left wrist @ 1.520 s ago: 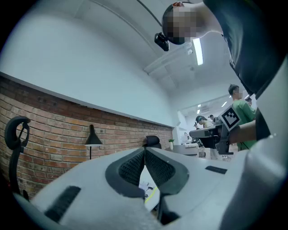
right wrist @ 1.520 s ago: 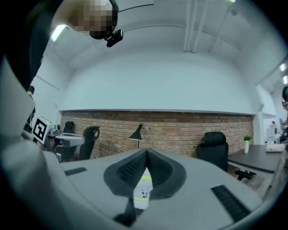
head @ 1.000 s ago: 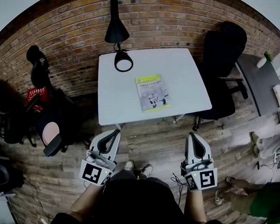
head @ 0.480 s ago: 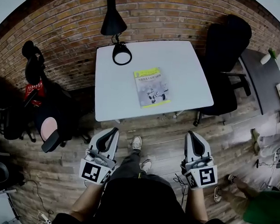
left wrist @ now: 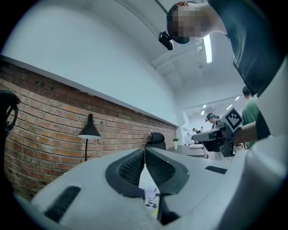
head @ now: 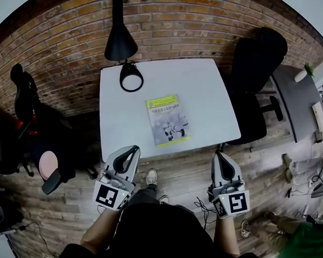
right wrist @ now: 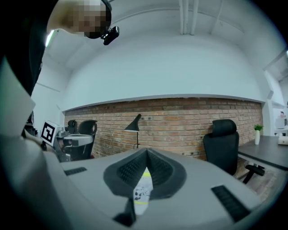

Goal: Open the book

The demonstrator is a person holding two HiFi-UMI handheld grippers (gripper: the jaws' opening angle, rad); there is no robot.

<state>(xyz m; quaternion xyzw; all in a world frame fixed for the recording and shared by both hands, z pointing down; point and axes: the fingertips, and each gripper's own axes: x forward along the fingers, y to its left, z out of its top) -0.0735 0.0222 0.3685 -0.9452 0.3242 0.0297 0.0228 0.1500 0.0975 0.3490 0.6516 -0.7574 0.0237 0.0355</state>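
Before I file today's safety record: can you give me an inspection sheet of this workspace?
Surface: white table, mostly bare.
Job's things: book, closed, lying flat near the table's front edge.
Clutter: black lamp at the table's back left corner; nothing else seen on the table.
Grippers: left gripper and right gripper both shut and empty, short of the table, neither touching the book.
Cables: loose cable on the wooden floor by the person's feet.
Surroundings: brick wall behind; black office chair right of the table; grey desk far right; another person at lower right.
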